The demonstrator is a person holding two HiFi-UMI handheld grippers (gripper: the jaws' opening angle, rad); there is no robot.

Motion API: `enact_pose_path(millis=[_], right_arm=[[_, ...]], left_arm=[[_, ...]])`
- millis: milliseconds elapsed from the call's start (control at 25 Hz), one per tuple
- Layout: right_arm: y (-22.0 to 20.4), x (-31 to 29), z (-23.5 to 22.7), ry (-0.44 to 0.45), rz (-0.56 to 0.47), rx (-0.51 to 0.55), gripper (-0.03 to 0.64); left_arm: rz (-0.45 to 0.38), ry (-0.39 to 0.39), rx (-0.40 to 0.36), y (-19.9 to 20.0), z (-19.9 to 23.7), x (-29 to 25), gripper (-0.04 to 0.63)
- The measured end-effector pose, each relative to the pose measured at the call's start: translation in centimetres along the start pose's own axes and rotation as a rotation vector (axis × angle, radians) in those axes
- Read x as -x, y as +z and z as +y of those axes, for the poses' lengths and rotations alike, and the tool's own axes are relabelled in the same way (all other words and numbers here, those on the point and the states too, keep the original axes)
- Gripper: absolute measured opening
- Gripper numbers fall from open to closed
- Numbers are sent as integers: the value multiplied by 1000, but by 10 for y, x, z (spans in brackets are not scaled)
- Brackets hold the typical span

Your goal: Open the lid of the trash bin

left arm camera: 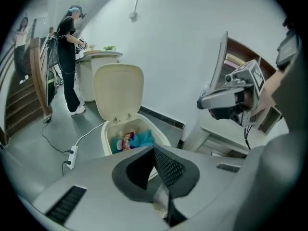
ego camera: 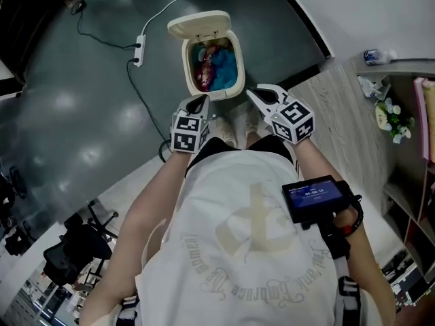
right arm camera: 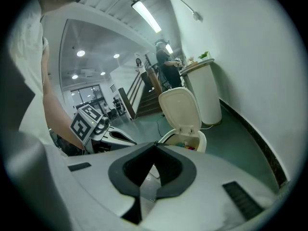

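- Your left tool (left arm camera: 154,149) has its jaws pressed together with nothing between them. It hangs just short of the trash bin (ego camera: 186,65) and touches nothing.
- Your right tool (right arm camera: 155,144) matches it, with its jaws closed and empty. You hold it beside the left one at about the same height, and both are aimed at the bin.
- Just beyond both tips, the bin stands on the floor (ego camera: 81,100) directly ahead of you.
- Its lid (ego camera: 198,24) is tipped up and back on the far hinge and stands nearly upright. This leaves the blue and pink rubbish (ego camera: 217,68) exposed.
- Judging by that, the opening looks done, which is likely why both tools sit clear and idle.
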State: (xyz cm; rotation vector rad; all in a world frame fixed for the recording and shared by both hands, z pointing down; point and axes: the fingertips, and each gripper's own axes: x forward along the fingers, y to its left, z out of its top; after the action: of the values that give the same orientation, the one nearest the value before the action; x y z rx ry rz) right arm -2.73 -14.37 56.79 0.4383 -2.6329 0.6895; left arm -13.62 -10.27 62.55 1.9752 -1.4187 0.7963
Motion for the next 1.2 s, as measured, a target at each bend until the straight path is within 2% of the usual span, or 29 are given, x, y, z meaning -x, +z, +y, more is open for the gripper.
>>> enact_pose_path(millis=[400,760,1200], right_arm=[[26,-12,15,37,-8,54,3],[40,-9,30,81,-30,85,3],[51,3,37,98,-79,91,3]], left_arm=[[-163,10,136,26,17,40,12],[-250,33,171,35,22,69,12],[-313,12,221,34,23,93,12]])
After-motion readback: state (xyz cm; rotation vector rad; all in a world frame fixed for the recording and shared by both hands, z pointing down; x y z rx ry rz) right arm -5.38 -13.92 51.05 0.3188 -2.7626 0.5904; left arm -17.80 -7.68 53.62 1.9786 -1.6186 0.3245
